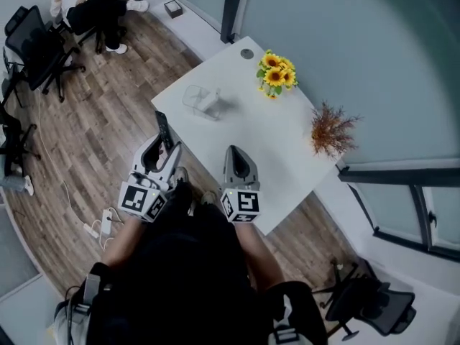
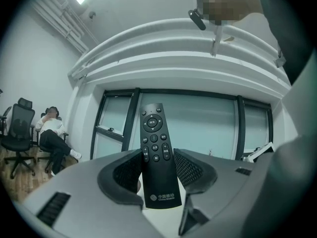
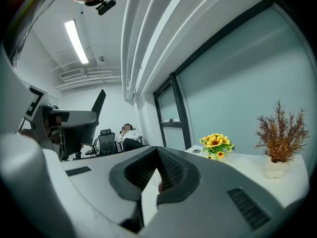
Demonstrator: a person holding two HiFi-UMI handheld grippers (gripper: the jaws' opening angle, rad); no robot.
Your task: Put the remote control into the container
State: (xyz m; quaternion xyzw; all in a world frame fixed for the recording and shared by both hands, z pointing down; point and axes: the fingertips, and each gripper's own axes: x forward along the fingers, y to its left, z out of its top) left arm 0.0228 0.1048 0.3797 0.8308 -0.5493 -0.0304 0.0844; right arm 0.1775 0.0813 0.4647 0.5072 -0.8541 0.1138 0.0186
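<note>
Left gripper clamped on remote: pickup done. Remote well short of container (clear box), drop-in left. Right gripper jaws together, empty.

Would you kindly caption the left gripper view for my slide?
The left gripper grips a black remote control before a glazed wall.

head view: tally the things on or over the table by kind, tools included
remote control: 1
clear container: 1
plant decorations: 2, sunflowers and dried sprig
tools: 2, left tool and right tool
total: 6
</note>
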